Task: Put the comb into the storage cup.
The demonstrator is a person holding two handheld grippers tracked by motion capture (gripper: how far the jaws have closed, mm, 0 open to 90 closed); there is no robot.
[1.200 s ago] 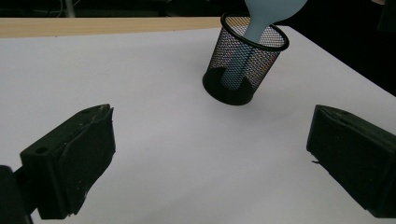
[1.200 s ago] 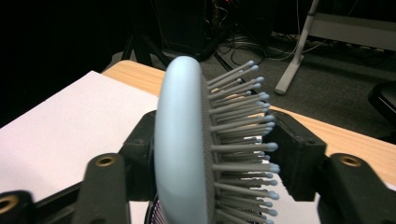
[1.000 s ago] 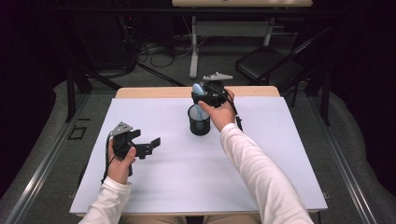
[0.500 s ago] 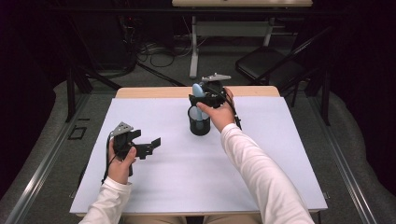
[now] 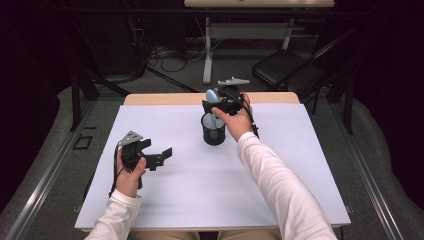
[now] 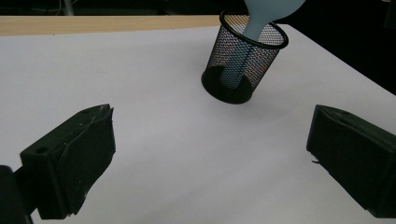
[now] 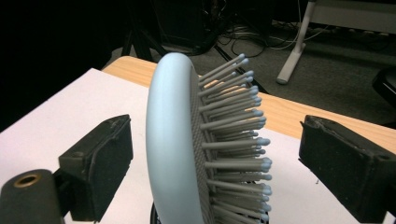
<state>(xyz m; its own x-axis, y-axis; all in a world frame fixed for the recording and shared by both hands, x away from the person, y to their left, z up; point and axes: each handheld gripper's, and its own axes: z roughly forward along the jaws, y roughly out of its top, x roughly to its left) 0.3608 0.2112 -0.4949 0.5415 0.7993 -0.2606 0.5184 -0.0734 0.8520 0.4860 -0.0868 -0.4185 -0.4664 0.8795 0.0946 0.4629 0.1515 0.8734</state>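
A pale blue hairbrush (image 5: 212, 98) stands handle-down in a black mesh cup (image 5: 213, 133) toward the far side of the bench (image 5: 300, 170), its head sticking up above the cup's rim. In the left gripper view the handle shows through the mesh of the cup (image 6: 243, 58), leaning against its far wall.

The right tongs (image 5: 216, 105) hover right over the cup, around the brush head. In the right gripper view the brush (image 7: 196, 149) sits between the two jaws with a clear gap on each side, so nothing presses on it. A second ago these jaws sat close on the head; they have just been opening, and the brush now stands free in the cup. The hand itself has not shifted from its spot above the cup.

The left tongs (image 5: 162, 157) are well to the near left of the cup, just above the bench, jaws spread wide and empty, in the same place as in the earlier frame.
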